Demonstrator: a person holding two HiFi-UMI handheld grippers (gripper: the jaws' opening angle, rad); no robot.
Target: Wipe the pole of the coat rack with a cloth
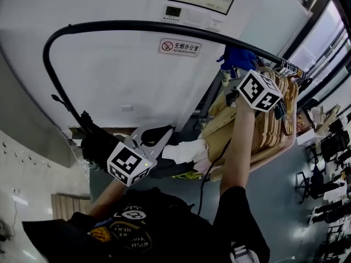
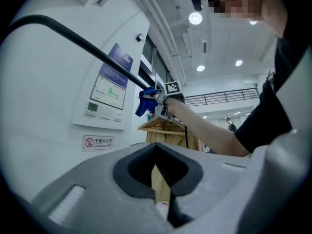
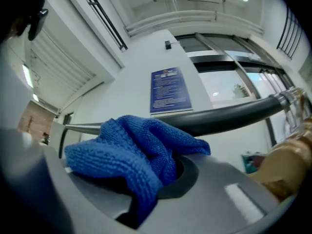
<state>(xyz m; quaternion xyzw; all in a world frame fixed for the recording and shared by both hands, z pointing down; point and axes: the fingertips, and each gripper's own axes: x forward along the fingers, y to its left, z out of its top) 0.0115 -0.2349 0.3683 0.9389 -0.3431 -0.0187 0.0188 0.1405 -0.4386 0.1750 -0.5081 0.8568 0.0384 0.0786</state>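
The coat rack's black pole (image 1: 137, 25) arcs across the white wall from lower left to upper right. My right gripper (image 1: 235, 73) is raised to it at the upper right, shut on a blue cloth (image 1: 237, 58) that lies against the pole. In the right gripper view the blue cloth (image 3: 131, 150) bunches out of the right gripper (image 3: 161, 179), with the pole (image 3: 229, 118) just behind it. My left gripper (image 1: 153, 140) hangs low at the left, away from the pole, jaws together and holding nothing. From the left gripper (image 2: 163, 199) view, the pole (image 2: 83, 43) and the cloth (image 2: 145, 101) are far ahead.
Several wooden hangers (image 1: 269, 125) hang bunched on the rail right of the cloth. A white garment (image 1: 184, 149) lies below near the left gripper. A no-smoking sign (image 1: 180, 47) and a control panel (image 1: 173, 11) are on the wall behind the pole.
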